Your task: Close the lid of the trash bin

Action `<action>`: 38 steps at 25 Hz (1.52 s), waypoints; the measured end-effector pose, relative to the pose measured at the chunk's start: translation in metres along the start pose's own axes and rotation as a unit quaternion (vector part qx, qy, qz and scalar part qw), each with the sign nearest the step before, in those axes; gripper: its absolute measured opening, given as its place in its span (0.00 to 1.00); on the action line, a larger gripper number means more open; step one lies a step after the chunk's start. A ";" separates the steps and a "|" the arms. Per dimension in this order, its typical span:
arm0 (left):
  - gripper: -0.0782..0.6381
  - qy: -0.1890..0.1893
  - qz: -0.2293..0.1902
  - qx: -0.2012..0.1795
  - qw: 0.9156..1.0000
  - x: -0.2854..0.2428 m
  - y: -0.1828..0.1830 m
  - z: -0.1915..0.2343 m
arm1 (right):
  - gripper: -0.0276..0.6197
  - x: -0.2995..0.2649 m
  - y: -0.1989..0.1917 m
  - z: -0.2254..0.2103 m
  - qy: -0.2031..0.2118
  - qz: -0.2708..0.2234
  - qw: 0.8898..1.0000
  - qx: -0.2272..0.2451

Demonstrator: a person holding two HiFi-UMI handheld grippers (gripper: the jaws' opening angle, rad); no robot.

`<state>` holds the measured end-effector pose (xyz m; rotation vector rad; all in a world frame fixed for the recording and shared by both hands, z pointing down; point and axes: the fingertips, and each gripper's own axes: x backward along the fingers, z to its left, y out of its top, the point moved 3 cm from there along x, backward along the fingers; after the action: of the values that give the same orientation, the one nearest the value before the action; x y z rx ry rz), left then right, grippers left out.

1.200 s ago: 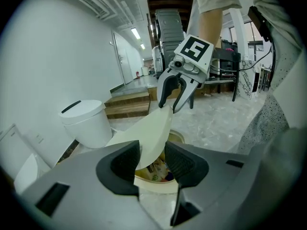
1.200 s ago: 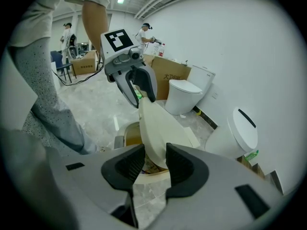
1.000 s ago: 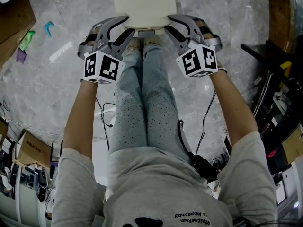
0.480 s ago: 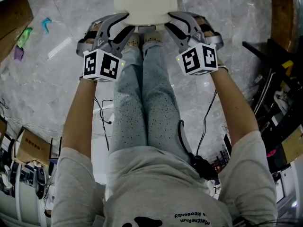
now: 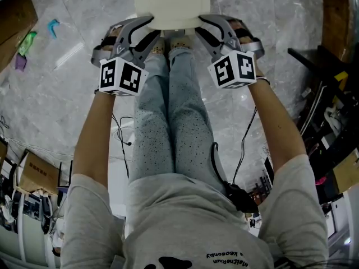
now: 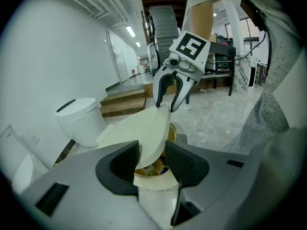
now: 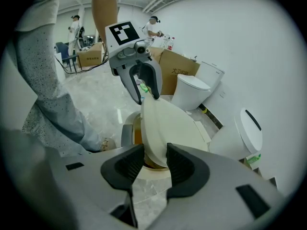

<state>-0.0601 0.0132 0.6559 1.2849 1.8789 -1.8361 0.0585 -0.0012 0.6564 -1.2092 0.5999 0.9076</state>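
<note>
A cream trash-bin lid (image 5: pixel 171 4) stands tilted, half raised over the bin's round rim (image 6: pixel 154 180), and rubbish shows inside the bin. My left gripper (image 5: pixel 149 28) is shut on the lid's left edge and my right gripper (image 5: pixel 204 27) on its right edge. In the left gripper view the lid (image 6: pixel 139 133) runs up between my own pads (image 6: pixel 152 158), and the right gripper (image 6: pixel 169 102) clasps its far edge. In the right gripper view the lid (image 7: pixel 168 123) fills the gap between the pads (image 7: pixel 155 159), with the left gripper (image 7: pixel 146 92) opposite.
The person's legs (image 5: pixel 168 128) stand just behind the bin, with cables on the marble floor. White toilets (image 7: pixel 192 92) and a cardboard box (image 7: pixel 175 66) line the wall. Small green and cyan items (image 5: pixel 31 43) lie left; a dark rack (image 5: pixel 331 111) stands right.
Both grippers have sunk a little with the lid between them, so the lid leans lower over the bin. Each gripper stays on its own edge of the lid.
</note>
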 end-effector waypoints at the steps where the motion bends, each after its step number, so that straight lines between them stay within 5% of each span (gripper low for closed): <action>1: 0.34 -0.001 0.001 0.000 1.000 -0.001 -0.001 -0.001 | 0.29 -0.001 -0.001 0.001 0.002 0.000 1.000 -0.001; 38: 0.34 -0.051 0.046 -0.005 0.998 -0.029 -0.030 -0.014 | 0.28 -0.035 -0.022 0.018 0.057 0.044 0.997 -0.004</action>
<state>-0.0578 0.0182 0.6997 1.2289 1.7455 -1.8084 0.0571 0.0049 0.7011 -1.2559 0.7456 0.9196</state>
